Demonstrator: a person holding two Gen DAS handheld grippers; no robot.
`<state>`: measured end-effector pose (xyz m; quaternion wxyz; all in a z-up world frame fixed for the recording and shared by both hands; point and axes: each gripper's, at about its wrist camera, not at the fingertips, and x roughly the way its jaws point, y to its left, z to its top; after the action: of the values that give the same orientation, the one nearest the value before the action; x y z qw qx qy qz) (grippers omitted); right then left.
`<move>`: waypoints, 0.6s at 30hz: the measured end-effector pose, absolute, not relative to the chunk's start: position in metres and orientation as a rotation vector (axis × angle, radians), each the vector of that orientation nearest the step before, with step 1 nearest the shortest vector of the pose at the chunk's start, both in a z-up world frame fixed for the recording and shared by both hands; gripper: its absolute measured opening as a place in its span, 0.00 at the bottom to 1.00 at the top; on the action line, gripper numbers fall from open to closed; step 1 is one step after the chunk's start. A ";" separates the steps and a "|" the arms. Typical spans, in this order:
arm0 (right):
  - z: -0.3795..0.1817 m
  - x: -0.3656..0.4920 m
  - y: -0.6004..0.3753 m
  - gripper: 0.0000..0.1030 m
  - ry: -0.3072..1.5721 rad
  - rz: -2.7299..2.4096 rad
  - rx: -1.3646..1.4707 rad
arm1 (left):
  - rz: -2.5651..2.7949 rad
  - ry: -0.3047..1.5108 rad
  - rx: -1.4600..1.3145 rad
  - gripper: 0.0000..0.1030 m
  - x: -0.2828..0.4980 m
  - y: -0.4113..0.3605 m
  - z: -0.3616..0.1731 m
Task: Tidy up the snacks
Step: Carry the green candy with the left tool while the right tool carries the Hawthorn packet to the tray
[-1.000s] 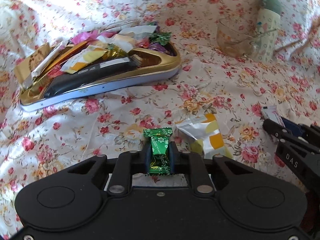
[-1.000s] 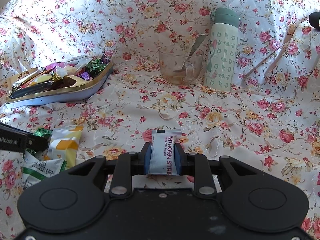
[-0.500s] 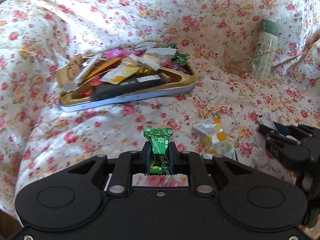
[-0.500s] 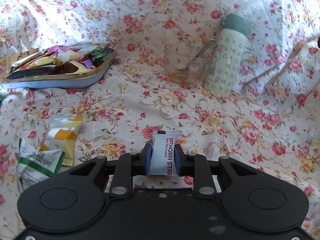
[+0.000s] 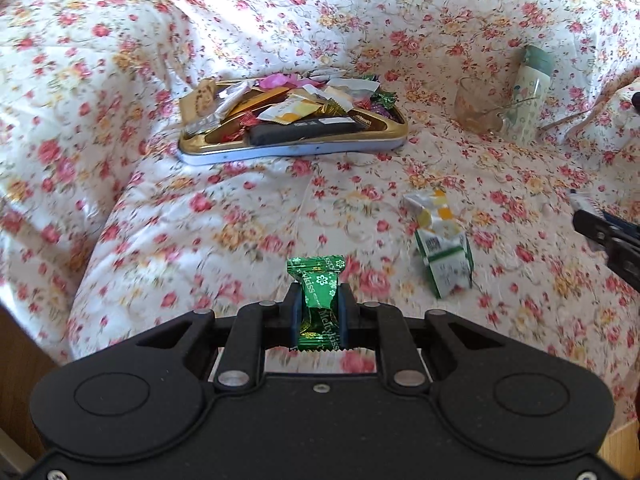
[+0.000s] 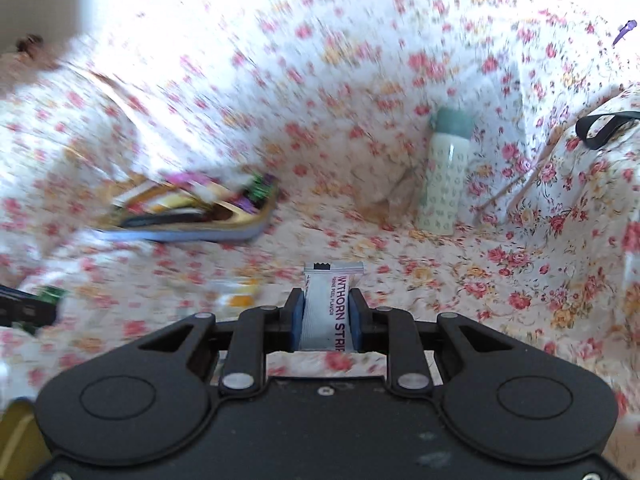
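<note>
My left gripper [image 5: 319, 312] pinches a green foil candy [image 5: 319, 296] and my right gripper [image 6: 328, 314] a white hawthorn strip [image 6: 326, 308], both clear of the floral cloth [image 5: 240, 208], apparently bound for the gold tray [image 5: 292, 148] of snacks at eleven o'clock.

Floral cloth [image 5: 248, 216], white with pink and yellow roses, draped over the whole surface and rising in folds behind; strong daylight washes out its upper part; brown wooden floor [image 5: 24, 364] visible below the cloth's lower left edge
</note>
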<state>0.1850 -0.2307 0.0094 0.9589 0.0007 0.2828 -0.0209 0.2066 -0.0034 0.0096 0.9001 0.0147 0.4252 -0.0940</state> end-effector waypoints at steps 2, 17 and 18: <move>0.019 0.163 -0.224 0.23 0.554 -0.012 0.034 | -0.197 0.874 0.027 0.23 0.193 -0.001 0.012; 0.044 0.019 -0.174 0.24 0.462 0.028 0.169 | -0.169 0.823 0.050 0.23 0.102 0.005 0.015; 0.041 0.015 -0.172 0.24 0.465 0.016 0.175 | -0.154 0.826 0.048 0.23 0.101 0.005 0.012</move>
<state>0.0147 -0.1718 0.0414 0.9693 0.0868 0.2301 0.0080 0.1011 0.0050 0.0121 0.9128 0.0234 0.4009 -0.0746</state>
